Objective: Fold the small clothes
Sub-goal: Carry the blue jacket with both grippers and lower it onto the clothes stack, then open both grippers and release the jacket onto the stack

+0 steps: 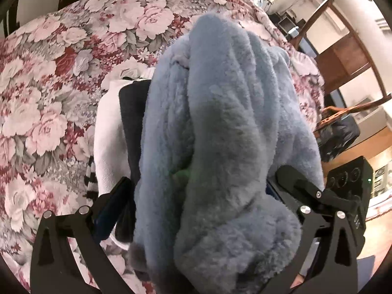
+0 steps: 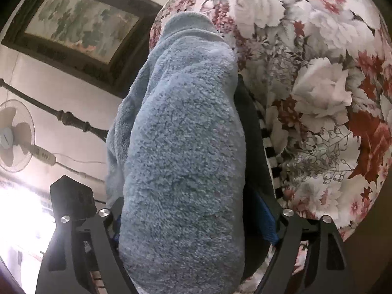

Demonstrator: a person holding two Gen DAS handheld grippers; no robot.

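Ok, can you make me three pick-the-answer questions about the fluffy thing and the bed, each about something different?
1. Where does the fluffy garment lie?
A. on a chair
B. between the gripper fingers, over the flowered bedcover
C. on the floor

2. What colour is it?
A. light blue
B. yellow
C. green

3. How do the left gripper jaws stand?
A. snapped fully shut
B. spread wide, the garment between them
C. out of sight

Answers: 1 B, the fluffy cloth fills the gap between both grippers' fingers with the flowered cover behind. 2 A, both views show pale blue fleece. 3 B, the black fingers stand far apart on either side of the cloth.
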